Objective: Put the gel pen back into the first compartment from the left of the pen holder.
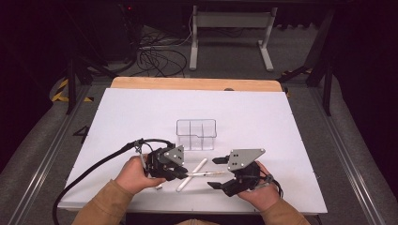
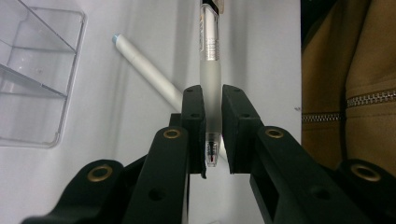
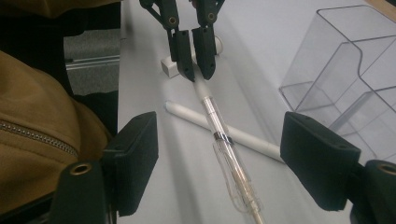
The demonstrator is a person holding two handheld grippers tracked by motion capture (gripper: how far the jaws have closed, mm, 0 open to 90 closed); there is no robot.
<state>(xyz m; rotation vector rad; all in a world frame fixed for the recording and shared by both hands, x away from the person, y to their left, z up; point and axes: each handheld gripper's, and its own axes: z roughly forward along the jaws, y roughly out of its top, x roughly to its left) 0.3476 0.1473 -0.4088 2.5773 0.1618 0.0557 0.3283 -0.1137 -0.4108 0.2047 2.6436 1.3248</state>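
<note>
Pen: a clear-barrelled pen (image 3: 224, 149) held level just above the tabletop (image 1: 263, 117), at about six o'clock from the clear organiser (image 1: 196, 133).
Left tongs: the left tongs (image 2: 213, 109) are pinching the pen's frosted grip end, pads tight on both sides.
Right tongs: the right tongs (image 3: 217, 161) are spread wide either side of the barrel, not touching it.
Handling: likely light, stiff and slippery, apt to swivel in a narrow pinch; the frosted grip or mid-barrel beside the metal band looks the safest hold.
White pen: a second, white pen (image 1: 191, 175) lies flat beneath, crossing under the first.
Small block: a small white block (image 3: 169, 66) lies beyond the left tongs; what it is I cannot tell.
Hidden: the pen's far tip is cut off at the picture's edge in the right gripper view.
</note>
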